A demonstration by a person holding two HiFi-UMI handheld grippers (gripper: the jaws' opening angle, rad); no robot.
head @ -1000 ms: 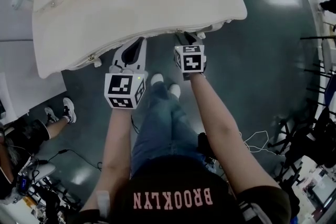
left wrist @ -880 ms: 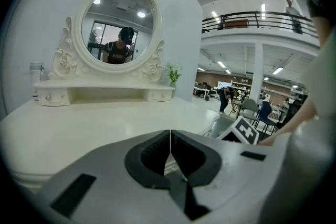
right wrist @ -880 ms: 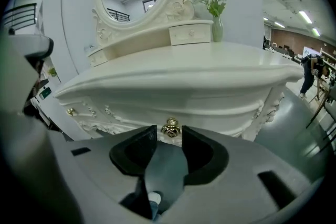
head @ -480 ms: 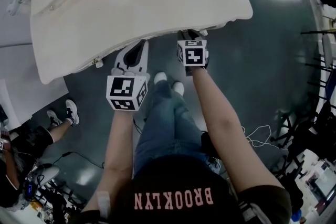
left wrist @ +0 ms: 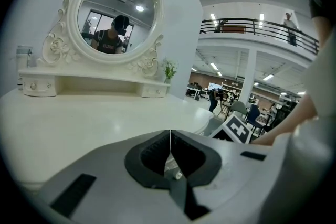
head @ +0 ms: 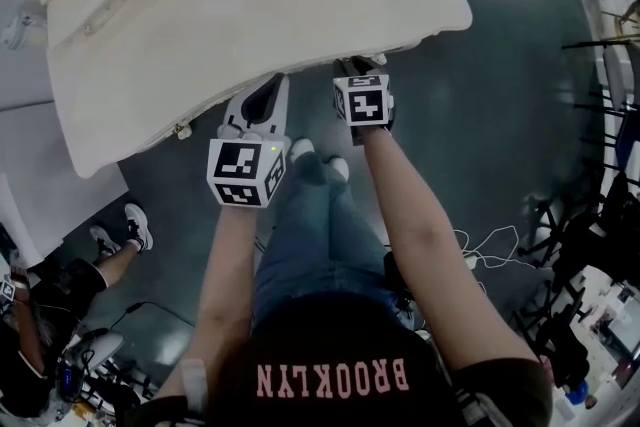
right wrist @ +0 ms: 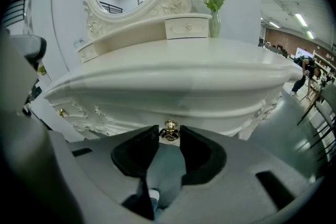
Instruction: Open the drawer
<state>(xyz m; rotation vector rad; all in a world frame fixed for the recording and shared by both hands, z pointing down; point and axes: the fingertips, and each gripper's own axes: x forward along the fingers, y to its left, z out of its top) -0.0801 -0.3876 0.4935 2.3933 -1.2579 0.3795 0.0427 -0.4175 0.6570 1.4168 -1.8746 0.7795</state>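
Note:
The white dressing table (head: 250, 5) fills the upper head view, and its carved drawer front (right wrist: 105, 115) faces my right gripper view. A small gold drawer knob (right wrist: 169, 131) sits between the tips of my right gripper (right wrist: 169, 136). The jaws are closing around it, and I cannot see the pads pressing on it. In the head view my right gripper (head: 356, 67) reaches under the table's front edge. My left gripper (head: 270, 87) points at the edge further left. Its jaws (left wrist: 170, 140) are shut with nothing in them, above the table top (left wrist: 79, 123).
A second gold knob (head: 182, 129) hangs on the front at the left. An oval mirror (left wrist: 116, 13), small top drawers (right wrist: 186, 26) and a flower vase (right wrist: 211, 2) stand at the back. Below are the holder's legs (head: 310, 235); another person's shoes (head: 135, 225) and cables lie left.
Both grippers keep their places at the table's front edge. The head view has swayed slightly.

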